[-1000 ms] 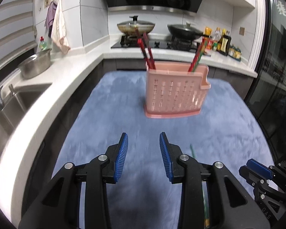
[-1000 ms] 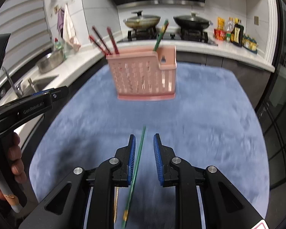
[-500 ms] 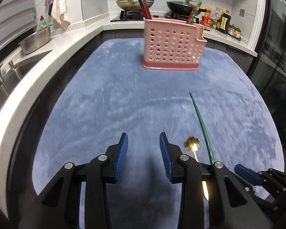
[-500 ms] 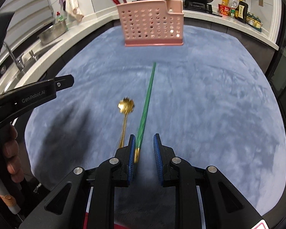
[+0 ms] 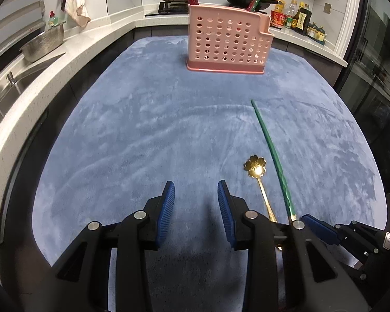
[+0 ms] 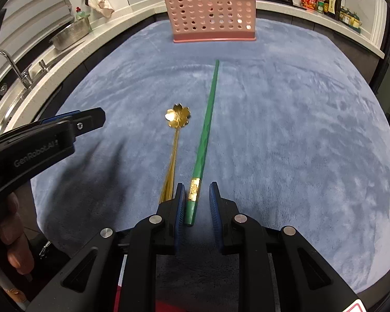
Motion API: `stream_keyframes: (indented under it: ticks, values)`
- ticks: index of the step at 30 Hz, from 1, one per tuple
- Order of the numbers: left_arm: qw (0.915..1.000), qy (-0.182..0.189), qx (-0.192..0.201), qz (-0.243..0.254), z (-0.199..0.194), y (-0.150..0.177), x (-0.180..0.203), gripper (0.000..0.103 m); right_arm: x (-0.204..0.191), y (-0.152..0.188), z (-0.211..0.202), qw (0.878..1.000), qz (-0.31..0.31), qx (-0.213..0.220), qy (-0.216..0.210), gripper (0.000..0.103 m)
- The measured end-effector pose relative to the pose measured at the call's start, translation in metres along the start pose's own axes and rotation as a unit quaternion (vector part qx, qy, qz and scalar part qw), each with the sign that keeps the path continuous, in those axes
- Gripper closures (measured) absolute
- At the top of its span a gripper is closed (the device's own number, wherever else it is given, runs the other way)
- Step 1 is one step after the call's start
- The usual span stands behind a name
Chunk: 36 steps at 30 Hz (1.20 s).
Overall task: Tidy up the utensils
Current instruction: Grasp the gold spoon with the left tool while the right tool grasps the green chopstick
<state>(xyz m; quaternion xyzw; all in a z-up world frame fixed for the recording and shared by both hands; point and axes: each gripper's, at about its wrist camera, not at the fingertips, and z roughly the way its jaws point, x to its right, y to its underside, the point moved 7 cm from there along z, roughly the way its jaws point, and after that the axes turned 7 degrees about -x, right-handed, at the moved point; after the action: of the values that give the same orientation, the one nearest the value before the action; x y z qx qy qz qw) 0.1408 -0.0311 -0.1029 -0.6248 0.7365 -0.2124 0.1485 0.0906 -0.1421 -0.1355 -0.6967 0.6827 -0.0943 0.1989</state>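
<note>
My right tongs (image 6: 196, 204) are sitting open around the butt end of the green chopstick (image 6: 208, 114), its shaft touching the left pad, the right pad apart from it. The chopstick is lying flat on the blue-covered worktop (image 5: 143, 130), pointing toward the pink holder (image 5: 227, 43) at the far edge. A gold flower spoon (image 6: 175, 140) is lying just beside it. My left tongs (image 5: 196, 204) are hovering wide and empty, left of the spoon.

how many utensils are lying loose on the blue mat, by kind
green chopstick: 1
gold spoon: 1
total: 2
</note>
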Motion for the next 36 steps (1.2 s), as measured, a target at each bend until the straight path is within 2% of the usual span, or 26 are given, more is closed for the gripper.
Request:
stream_keyframes:
  ticks: [9, 17, 23, 36]
  values:
    - [0.9999, 0.007, -0.011, -0.001, 0.005, 0.007, 0.003, 0.070, 0.006, 0.003, 0.005, 1.000, 0.008, -0.004, 0.004, 0.095]
    - [0.9996, 0.018, -0.021, 0.012, 0.007, 0.015, 0.015, 0.069, 0.025, 0.005, -0.004, 0.999, 0.032, 0.004, 0.017, 0.096]
    - [0.9986, 0.035, -0.031, 0.025, 0.008, 0.023, 0.034, 0.060, 0.042, 0.010, -0.016, 0.998, 0.053, 0.010, 0.023, 0.096]
    - [0.9936, 0.055, -0.061, 0.078, 0.014, 0.042, 0.072, 0.056, 0.047, 0.017, -0.029, 0.998, 0.063, 0.017, 0.025, 0.096]
